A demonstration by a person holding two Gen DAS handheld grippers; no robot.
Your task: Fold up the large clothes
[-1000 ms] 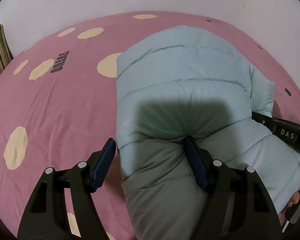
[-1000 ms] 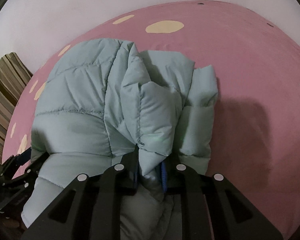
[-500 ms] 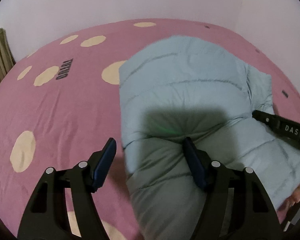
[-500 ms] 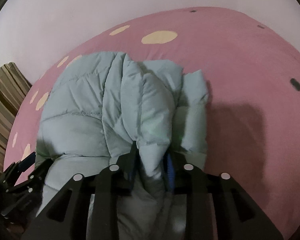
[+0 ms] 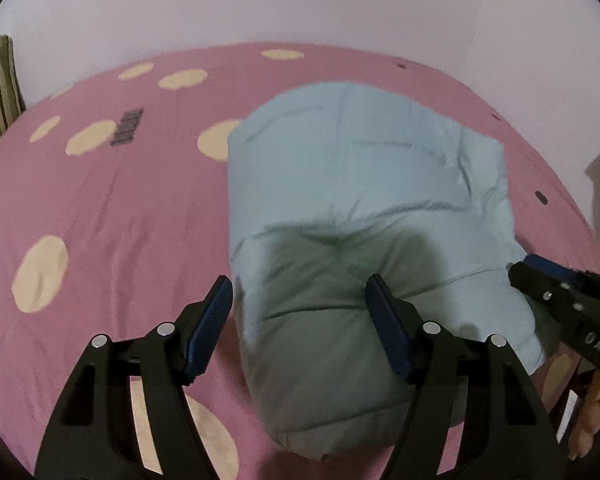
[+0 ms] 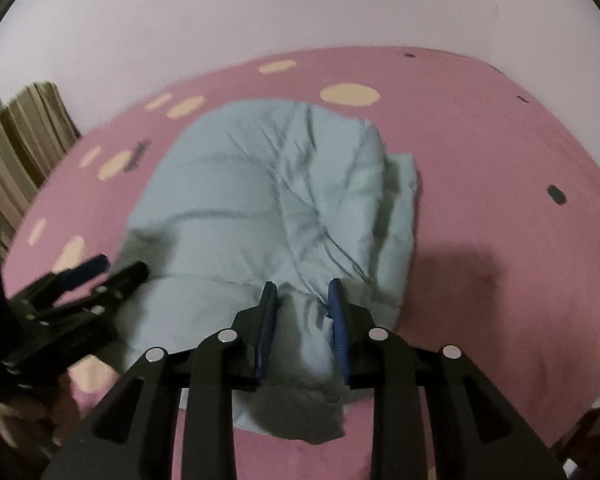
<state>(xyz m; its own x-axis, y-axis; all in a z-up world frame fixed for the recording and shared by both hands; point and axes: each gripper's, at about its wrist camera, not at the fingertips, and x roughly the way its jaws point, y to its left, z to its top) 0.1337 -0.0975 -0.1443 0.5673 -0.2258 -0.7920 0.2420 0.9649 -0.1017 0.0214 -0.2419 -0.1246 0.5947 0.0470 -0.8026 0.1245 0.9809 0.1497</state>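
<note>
- A pink bedsheet [image 5: 100,216] with cream spots covers the bed, up against a pale wall [image 5: 300,0].
- A puffy light blue jacket [image 5: 360,184] lies bunched in a heap on the sheet, towards the right side of the bed in the left wrist view.
- The left gripper [image 5: 300,312] has its fingers wide apart, straddling the near left edge of the jacket; the right pad touches the fabric, the left is over the bare sheet.
- The right gripper [image 6: 302,320] has a fold of the jacket between its narrowly parted fingers, pads against it.
- Striped fabric [image 6: 20,140] shows at far left.
</note>
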